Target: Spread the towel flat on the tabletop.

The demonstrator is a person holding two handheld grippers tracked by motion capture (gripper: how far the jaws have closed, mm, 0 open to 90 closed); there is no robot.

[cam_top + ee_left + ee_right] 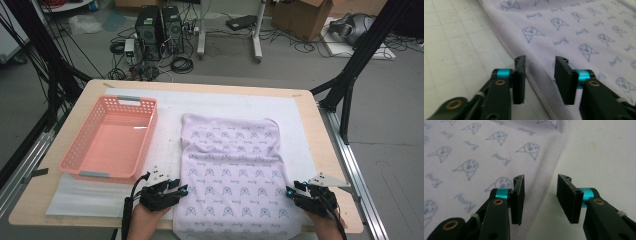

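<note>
A pale lilac cloth [231, 170] printed with small blue faces lies flat on the white mat, its near end hanging over the table's front edge. My left gripper [182, 189] is at the cloth's left hem near the front, jaws open. In the left gripper view the stitched hem [534, 72] runs between the two black jaws of the left gripper [540, 80], which are apart and not pressing it. My right gripper [291, 192] stands open at the cloth's right hem. In the right gripper view that hem [544, 187] passes between the parted jaws of the right gripper [541, 198].
A pink plastic basket [80, 155] with nothing in it sits on the left of the table, just behind the left gripper. A white mat [295, 125] covers most of the wooden tabletop [320, 150]. Black frame struts stand at both sides; computers and cables lie on the floor beyond.
</note>
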